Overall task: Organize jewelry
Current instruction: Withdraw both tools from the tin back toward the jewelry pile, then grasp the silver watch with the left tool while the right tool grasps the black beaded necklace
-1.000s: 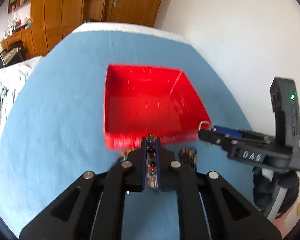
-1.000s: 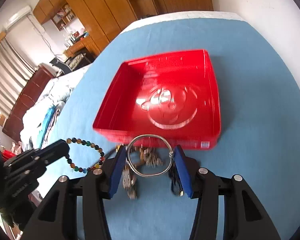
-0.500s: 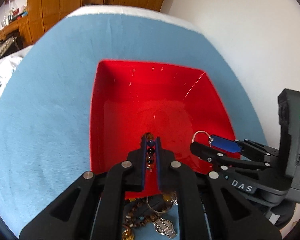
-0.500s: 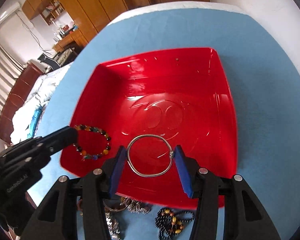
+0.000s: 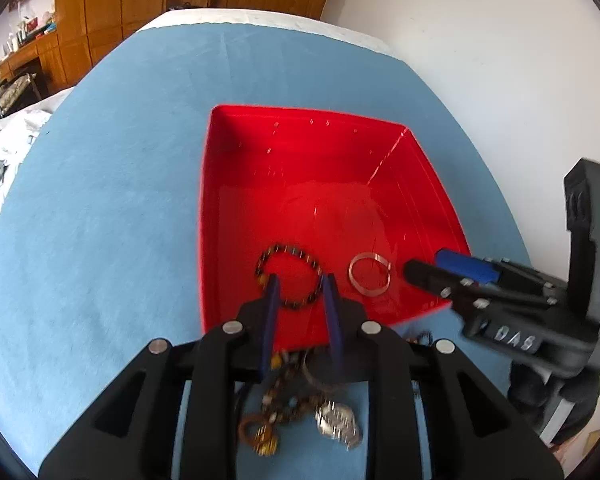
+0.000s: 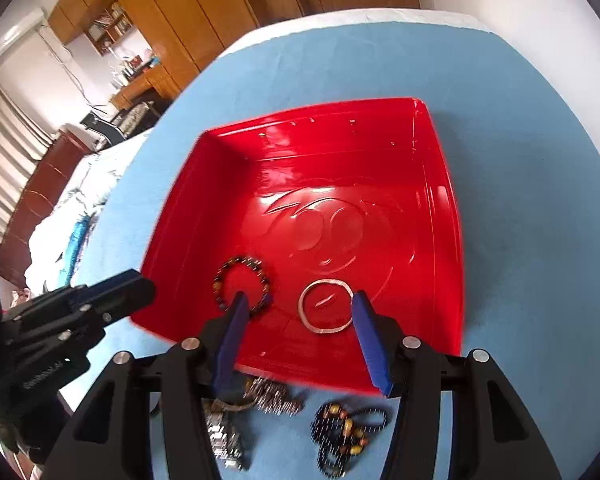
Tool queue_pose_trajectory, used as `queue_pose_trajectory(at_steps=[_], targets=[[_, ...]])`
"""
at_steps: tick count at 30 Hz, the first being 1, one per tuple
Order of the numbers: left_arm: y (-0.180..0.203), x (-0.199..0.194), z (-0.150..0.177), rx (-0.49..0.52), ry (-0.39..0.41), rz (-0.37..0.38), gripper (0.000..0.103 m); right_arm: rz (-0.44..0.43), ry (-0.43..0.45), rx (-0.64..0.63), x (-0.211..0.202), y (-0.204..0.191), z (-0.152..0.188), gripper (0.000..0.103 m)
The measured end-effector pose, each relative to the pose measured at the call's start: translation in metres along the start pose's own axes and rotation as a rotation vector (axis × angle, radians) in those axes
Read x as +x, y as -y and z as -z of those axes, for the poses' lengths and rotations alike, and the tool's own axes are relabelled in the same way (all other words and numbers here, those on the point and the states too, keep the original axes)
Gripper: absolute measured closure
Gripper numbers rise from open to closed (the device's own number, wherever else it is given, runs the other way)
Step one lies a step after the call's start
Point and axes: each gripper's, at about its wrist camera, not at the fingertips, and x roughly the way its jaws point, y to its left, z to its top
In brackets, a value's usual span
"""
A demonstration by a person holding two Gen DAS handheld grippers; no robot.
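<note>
Inside, the red tray (image 5: 228, 208) was glossy moulded plastic, square with rounded corners and sloped walls, an embossed round emblem showing on its floor in the right wrist view. It sat on a table covered in soft, matte blue cloth (image 5: 100, 184). Two pieces lay side by side on the tray floor near its front wall: a beaded bracelet (image 5: 290, 276) of small dark and amber beads in a loose circle, and a thin silver bangle (image 5: 369, 273), smooth and bright, just beside it without touching.

The left gripper (image 5: 300, 294) hung over the beaded bracelet, its blue-padded jaws having just been opening; they stood apart, the bracelet lying loose below and between them, not pinched. The right gripper (image 6: 298, 312) had its jaws spread wider, also just opening a little further, with the bangle lying free on the tray between the blue pads.

Nearer than the tray, on the cloth, lay a blurred tangle of jewelry (image 5: 300, 412): amber and brown beads, a silvery metal watch band, and in the right wrist view a dark beaded strand (image 6: 346, 432) with yellow beads. The black gripper frames covered part of that pile. Wooden wardrobes (image 6: 204, 12) and a white wall (image 5: 480, 60) stood behind the table.
</note>
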Motion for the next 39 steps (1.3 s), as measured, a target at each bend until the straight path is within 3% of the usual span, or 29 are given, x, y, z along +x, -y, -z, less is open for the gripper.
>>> queue_pose_trajectory(at_steps=[7, 14, 15, 18, 27, 39], targets=[[0.002, -0.003, 0.039, -0.021, -0.092, 0.008, 0.081, -0.015, 0.000, 0.003, -0.025, 0.003, 0.031, 0.050], [0.012, 0.008, 0.086, -0.040, -0.210, 0.049, 0.081, -0.010, -0.060, 0.015, -0.027, 0.011, 0.065, 0.053], [0.013, 0.010, 0.092, -0.045, -0.224, 0.055, 0.080, -0.012, -0.076, 0.015, -0.025, 0.012, 0.070, 0.053], [0.016, 0.016, 0.100, -0.066, -0.253, 0.072, 0.062, -0.011, -0.114, 0.022, -0.018, 0.018, 0.084, 0.053], [0.026, 0.047, 0.110, -0.123, -0.302, 0.059, 0.062, -0.020, -0.121, 0.029, -0.018, 0.027, 0.096, 0.053], [0.028, 0.094, 0.087, -0.153, -0.318, -0.005, 0.062, -0.047, -0.146, 0.024, -0.002, 0.031, 0.096, 0.053]])
